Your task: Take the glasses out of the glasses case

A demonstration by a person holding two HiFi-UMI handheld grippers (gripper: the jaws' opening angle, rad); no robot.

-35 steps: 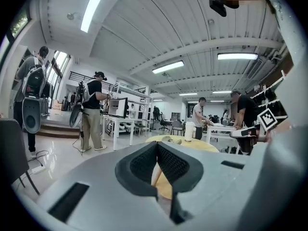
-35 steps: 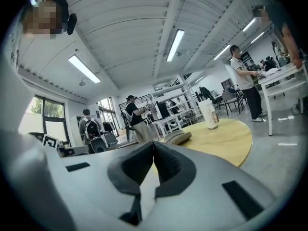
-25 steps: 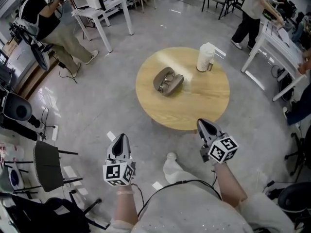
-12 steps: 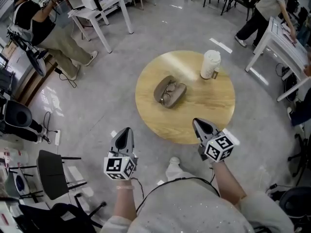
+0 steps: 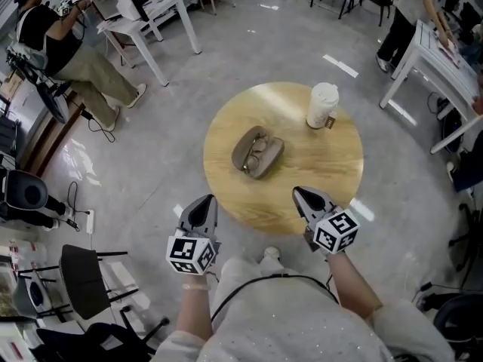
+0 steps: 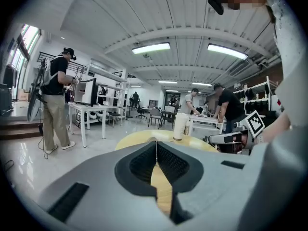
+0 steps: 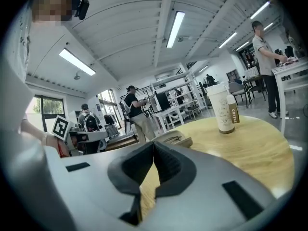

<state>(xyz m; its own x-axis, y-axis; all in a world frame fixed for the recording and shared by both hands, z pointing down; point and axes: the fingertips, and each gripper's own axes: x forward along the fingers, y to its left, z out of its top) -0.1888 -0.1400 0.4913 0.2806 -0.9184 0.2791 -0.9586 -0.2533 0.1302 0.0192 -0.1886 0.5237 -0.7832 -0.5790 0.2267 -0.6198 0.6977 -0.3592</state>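
An open beige glasses case lies on the round wooden table with the glasses resting inside it. The case also shows low in the right gripper view. My left gripper hovers at the table's near left edge, jaws shut and empty. At the near right edge my right gripper is shut too, with nothing held. Both are well short of the case.
A white paper cup stands at the far right of the table beside a small brown bottle. White desks, chairs and several people ring the room. A dark chair sits at my left on the grey floor.
Both grippers have come forward to the table's near edge, and the whole view has shifted closer to the table. The case and cup lie as before.
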